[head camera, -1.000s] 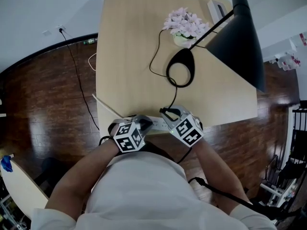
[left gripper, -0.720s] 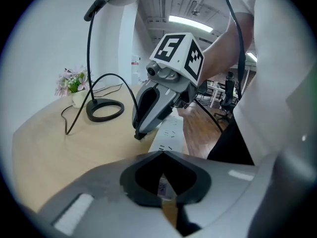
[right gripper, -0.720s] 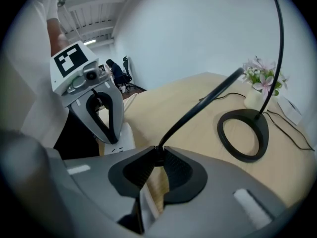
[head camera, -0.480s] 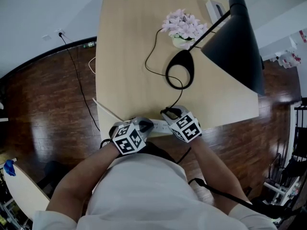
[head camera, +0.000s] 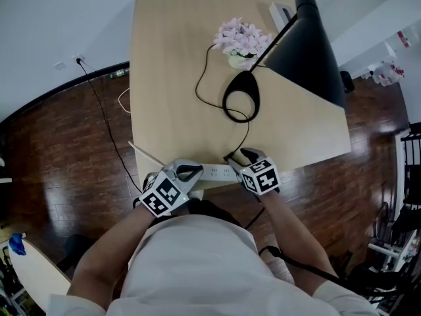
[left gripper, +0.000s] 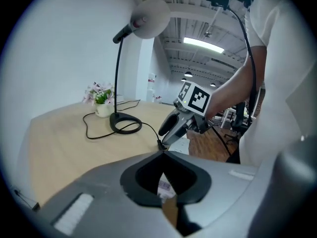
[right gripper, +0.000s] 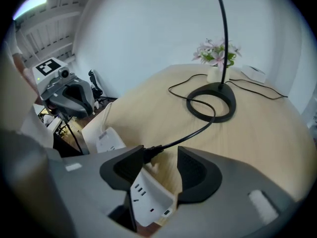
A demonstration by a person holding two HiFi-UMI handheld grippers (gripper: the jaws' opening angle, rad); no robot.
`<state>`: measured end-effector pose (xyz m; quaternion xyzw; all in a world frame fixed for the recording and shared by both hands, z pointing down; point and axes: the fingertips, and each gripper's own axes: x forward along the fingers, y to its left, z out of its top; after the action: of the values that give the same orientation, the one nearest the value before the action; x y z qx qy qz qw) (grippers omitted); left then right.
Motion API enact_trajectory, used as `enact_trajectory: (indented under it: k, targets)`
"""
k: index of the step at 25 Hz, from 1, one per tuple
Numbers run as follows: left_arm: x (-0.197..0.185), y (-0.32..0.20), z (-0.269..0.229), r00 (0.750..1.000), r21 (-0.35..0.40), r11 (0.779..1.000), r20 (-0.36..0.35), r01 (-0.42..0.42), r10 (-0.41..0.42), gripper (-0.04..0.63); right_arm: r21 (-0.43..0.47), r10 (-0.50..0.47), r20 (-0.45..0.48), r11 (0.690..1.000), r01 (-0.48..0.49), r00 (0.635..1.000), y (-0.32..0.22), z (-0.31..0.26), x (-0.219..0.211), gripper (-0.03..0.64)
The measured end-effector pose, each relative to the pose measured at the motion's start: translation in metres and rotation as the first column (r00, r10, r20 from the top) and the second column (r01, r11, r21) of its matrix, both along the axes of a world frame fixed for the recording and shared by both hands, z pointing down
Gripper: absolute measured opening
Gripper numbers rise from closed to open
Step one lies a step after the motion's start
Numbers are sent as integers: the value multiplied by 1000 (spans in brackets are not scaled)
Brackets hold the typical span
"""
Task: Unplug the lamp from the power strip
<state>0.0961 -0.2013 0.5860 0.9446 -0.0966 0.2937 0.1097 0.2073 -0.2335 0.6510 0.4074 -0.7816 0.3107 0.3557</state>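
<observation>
1. Dark wooden floor surrounds a pale wooden tabletop. The person stands at its near edge, where a long white power strip lies along the rim, in easy reach of both hands.
2. Farther back stands the black desk lamp with a ring base, beside a small pot of pink flowers. Its thin black cord loops off the base and runs forward to a black plug at the strip's far edge.
3. The right gripper points down over that end of the strip with its jaws spread wide; they have just been opening. The plug sits between them, against one jaw only and not pinched. The sockets I can see beneath are bare, so I'd judge the plug is out and being let go. Whether it rests on the wood I cannot tell.
4. The left gripper has its jaws tip to tip on nothing, and a scrap of the strip shows below through the gap. It hangs over the strip's other end, probably placed there to steady the strip against the pull.
5. A second ago the right gripper was narrow around the plug; now it is spread. The left gripper has lifted and drawn back toward the person, so more bare strip shows between the two. Lamp and flowers have stayed put.
</observation>
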Motion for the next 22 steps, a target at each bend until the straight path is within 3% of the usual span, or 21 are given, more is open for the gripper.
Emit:
enact_trajectory:
  k: [9, 14, 19, 22]
  targets:
    - [-74, 23, -64, 982, 16, 996, -170, 89, -85, 3, 157, 163, 35, 973, -166, 986, 50, -60, -2, 210]
    - [-132, 64, -107, 958, 30, 995, -272, 99, -87, 3, 225, 196, 68, 952, -206, 978, 121, -106, -50, 212]
    - [-183, 121, -129, 954, 44, 996, -296, 71, -55, 3, 260, 225, 138, 931, -254, 965, 206, -151, -116, 212]
    - [-207, 155, -131, 959, 42, 998, -282, 49, -36, 3, 276, 186, 66, 941, -197, 980, 256, -160, -145, 218]
